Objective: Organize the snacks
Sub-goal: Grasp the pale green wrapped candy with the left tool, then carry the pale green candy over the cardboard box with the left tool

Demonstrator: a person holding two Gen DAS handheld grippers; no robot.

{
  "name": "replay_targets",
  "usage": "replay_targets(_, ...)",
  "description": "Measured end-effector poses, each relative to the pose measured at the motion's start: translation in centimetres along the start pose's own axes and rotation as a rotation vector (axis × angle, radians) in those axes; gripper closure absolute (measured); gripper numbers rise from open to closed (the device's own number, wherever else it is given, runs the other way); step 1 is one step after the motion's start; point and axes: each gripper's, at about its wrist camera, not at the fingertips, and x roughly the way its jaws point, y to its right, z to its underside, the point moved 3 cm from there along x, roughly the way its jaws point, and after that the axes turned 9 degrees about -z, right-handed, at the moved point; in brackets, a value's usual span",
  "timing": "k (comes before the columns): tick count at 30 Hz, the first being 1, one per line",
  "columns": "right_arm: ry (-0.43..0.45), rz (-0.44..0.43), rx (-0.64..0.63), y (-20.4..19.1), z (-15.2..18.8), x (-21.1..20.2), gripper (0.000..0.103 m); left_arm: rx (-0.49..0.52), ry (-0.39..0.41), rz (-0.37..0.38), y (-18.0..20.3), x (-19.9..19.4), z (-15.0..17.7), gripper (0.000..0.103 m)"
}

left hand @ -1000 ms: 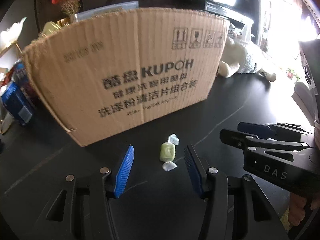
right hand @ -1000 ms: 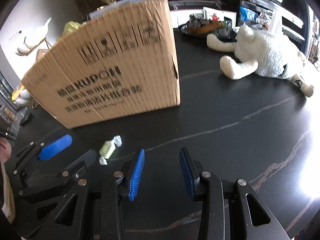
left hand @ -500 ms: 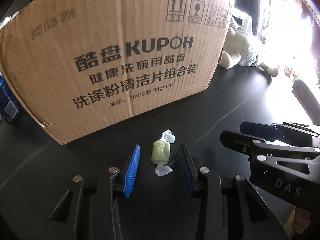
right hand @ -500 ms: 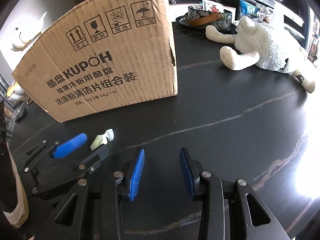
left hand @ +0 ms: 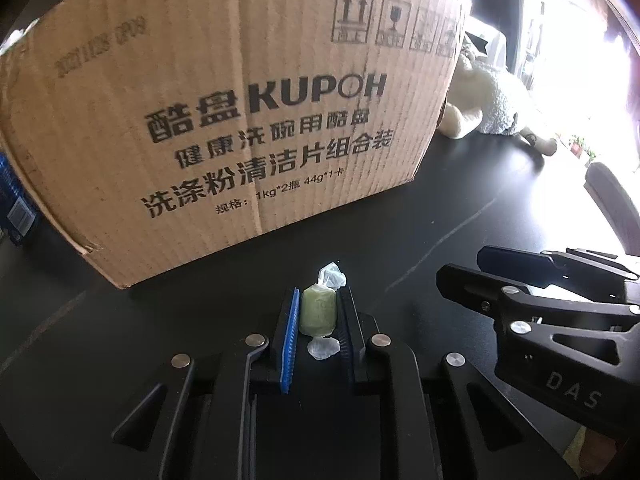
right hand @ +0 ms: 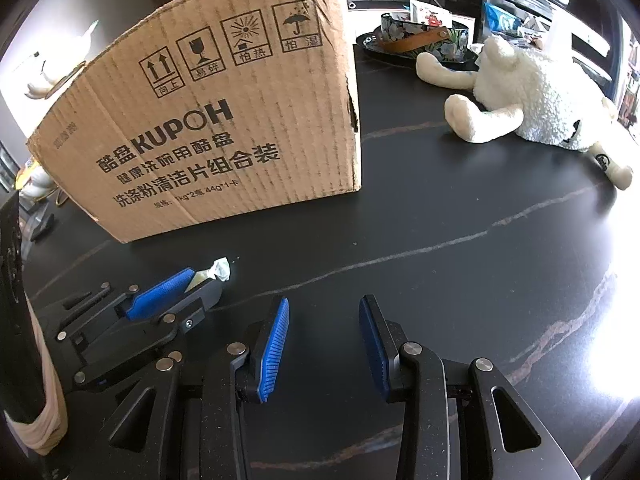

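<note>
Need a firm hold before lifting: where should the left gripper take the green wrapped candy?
Across its firm green middle, as the left gripper has it: the candy lies with its flimsy twisted ends fore and aft, so pads meet its flat sides from directly behind.

black veined table (right hand: 460,264) | cardboard box (right hand: 224,128) | plush sheep (right hand: 532,96)

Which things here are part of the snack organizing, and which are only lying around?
Part of the job:
- green wrapped candy, held by the left gripper
- cardboard box
- right gripper, open, holding nothing

Only lying around:
- white plush toy
- floral bowl
- blue packet
</note>
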Motion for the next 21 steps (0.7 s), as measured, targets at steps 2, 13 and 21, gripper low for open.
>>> replay_targets(2,0.008,-0.001,-0.003,-0.1,-0.1,-0.3,0.065,-0.007,0.008,0.000,-0.2,-0.6,0.0,0.084)
replay_targets(13,0.065,-0.028,-0.036,-0.8,-0.4,-2.8,0.065,-0.051,0.062,-0.013,-1.1,-4.5,-1.4,0.084)
replay_targets(21,0.121,-0.050,-0.071,-2.3,-1.0,-4.8,0.065,-0.079,0.110,-0.024,-2.0,-7.5,-2.2,0.084)
